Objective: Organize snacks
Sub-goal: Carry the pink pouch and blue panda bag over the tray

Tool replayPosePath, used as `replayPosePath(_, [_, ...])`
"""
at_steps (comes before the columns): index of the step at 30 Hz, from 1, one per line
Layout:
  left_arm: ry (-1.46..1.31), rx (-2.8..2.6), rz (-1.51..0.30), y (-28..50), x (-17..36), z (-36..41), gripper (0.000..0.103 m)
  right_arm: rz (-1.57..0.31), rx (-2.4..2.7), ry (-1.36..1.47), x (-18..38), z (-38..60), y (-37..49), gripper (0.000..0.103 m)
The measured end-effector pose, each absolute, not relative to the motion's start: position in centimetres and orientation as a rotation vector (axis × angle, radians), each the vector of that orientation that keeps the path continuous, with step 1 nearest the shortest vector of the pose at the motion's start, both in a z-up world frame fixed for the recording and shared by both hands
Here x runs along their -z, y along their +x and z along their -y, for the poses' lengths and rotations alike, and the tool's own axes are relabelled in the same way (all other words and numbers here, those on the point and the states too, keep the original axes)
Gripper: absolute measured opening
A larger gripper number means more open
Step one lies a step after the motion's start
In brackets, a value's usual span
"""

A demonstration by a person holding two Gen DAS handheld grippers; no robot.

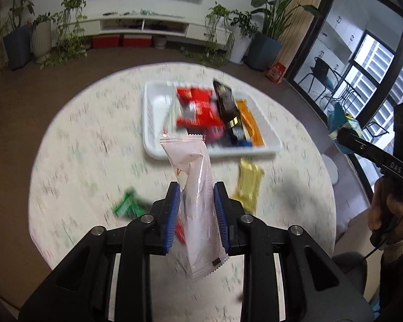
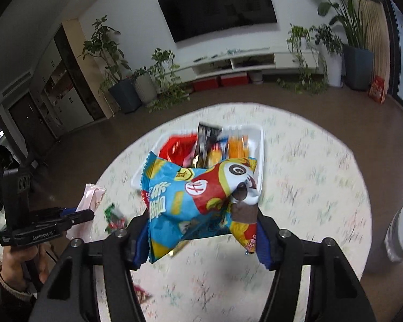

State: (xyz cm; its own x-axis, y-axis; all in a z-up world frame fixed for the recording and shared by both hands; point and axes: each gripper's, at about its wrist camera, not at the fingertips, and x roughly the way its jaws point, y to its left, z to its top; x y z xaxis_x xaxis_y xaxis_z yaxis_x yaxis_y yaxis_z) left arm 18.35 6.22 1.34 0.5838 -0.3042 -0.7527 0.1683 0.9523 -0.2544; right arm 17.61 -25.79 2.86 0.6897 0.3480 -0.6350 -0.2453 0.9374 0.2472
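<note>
My left gripper (image 1: 196, 191) is shut on a long pale pink packet (image 1: 201, 214), held upright above the round table (image 1: 80, 161). Ahead of it sits a white tray (image 1: 147, 123) holding red, black, orange and blue snacks. In the right wrist view, my right gripper (image 2: 201, 222) is shut on a puffy blue and red snack bag (image 2: 180, 198), lifted above the table in front of the tray (image 2: 259, 139). The left gripper (image 2: 78, 214) with the pink packet (image 2: 90, 196) shows at the left there. The right gripper (image 1: 335, 134) shows at the right edge of the left wrist view.
A gold packet (image 1: 248, 185) and a green packet (image 1: 127, 205) lie on the cloth just before the tray. A red packet (image 2: 141, 295) lies near the table's front edge. A white stool (image 2: 400, 230) stands right of the table; potted plants and a TV shelf line the far wall.
</note>
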Motion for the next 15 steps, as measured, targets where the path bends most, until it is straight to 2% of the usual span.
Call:
replayPosePath(7, [-0.113, 0.272, -0.854, 27.4, -4.8, -7.2, 0.024, -0.739, -0.284, 0.125, -4.5, 25.0, 25.9, 0.065])
replayPosePath(15, [-0.051, 0.25, -0.93, 35.5, 0.2, -5.9, 0.024, -0.859, -0.257, 0.067, 1.2, 22.3, 32.0, 0.065])
